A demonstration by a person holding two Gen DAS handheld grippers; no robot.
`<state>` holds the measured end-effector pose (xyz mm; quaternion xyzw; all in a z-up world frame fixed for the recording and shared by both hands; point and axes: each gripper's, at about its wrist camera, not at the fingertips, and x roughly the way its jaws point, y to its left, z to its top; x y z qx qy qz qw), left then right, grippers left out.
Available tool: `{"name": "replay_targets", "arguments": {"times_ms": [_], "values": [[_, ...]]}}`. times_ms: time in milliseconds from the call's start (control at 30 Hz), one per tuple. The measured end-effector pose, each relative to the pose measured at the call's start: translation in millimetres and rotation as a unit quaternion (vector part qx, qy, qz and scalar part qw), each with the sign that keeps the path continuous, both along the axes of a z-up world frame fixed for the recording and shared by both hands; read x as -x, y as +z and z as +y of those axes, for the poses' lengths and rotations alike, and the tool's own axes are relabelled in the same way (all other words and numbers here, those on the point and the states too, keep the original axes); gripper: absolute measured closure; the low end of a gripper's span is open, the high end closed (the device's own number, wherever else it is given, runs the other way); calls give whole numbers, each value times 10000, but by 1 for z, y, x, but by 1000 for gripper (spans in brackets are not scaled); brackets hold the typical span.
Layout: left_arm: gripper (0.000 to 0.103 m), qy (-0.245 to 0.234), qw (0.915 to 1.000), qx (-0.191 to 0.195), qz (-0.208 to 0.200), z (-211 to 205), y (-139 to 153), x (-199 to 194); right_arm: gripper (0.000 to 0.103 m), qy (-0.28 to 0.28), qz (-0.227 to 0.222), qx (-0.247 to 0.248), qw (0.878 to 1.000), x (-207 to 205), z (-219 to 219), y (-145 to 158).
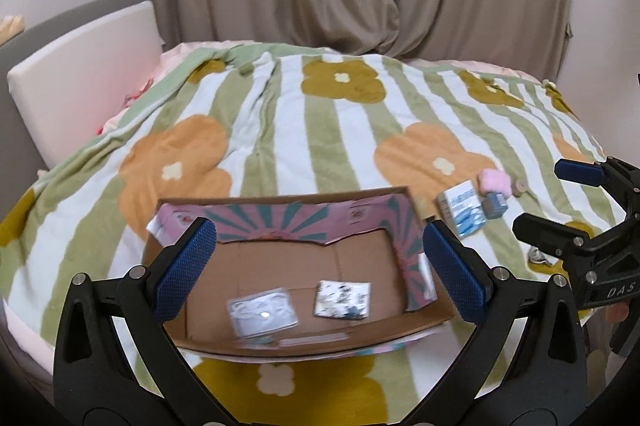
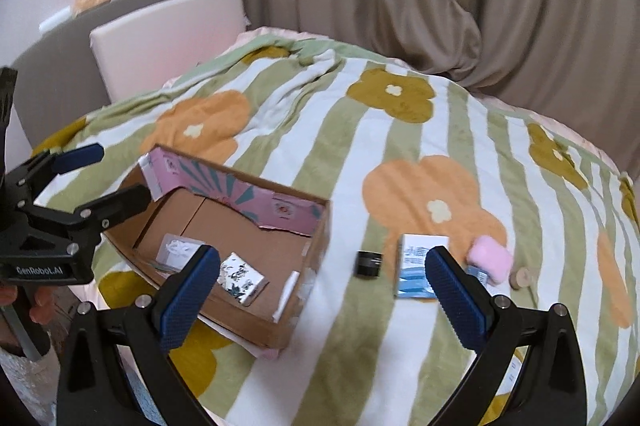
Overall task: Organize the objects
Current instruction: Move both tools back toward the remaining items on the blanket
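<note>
Two grippers were in your hands, and both stood with their jaws spread wide and nothing between the blue pads. Your left gripper (image 1: pixel 320 266) hung over the open cardboard box (image 1: pixel 304 346), its fingers framing the box's brown floor. Your right gripper (image 2: pixel 320 290) hung above the blanket (image 2: pixel 360 153) to the right of the box, its fingers framing the loose items there.

Inside the box you had two flat items lying apart on the floor: a clear plastic packet (image 1: pixel 262 312) with a white print toward the left, and a small black-and-white patterned packet (image 1: pixel 342 300) toward the right. The box's inner flaps showed a pink and teal sunburst print.

Outside the box, on the striped floral blanket, four or more items lay to its right. A small black cylinder (image 2: pixel 368 264) lay nearest the box, on its side. A blue-and-white carton (image 2: pixel 416 272) lay just beyond it. A pink fluffy object (image 2: pixel 490 260) sat near the carton's far side, with a small grey-blue box (image 1: pixel 494 204) close against it. A small round wooden piece (image 2: pixel 521 277) lay just past the pink object. Motion blur kept the print on the carton from being read.

Your fingers (image 2: pixel 38 306) showed beneath the left gripper's handle in the right wrist view.
</note>
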<state>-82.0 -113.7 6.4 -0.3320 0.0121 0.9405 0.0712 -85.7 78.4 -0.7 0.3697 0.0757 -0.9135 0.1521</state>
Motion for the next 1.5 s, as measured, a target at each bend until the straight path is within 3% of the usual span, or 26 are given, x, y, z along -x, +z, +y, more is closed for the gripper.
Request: {"name": "replay_targets", "arguments": {"times_ms": [400,700,1167,1500], "values": [[0,-450,9990,-58,-1,87,8,0,1,-495,188,70,9986,-13,83,18],[0,-609,9980,4,-194,147,-13,7,1,-705,328,161,9968,-12,139,21],[0,-574,9972,-75,-470,220,-64,41,1,-729,314,133,9968,7,209,-7],[0,-239,9975,-144,-655,240,-111,77,1,-775,31,295,9966,45,249,-53]]}}
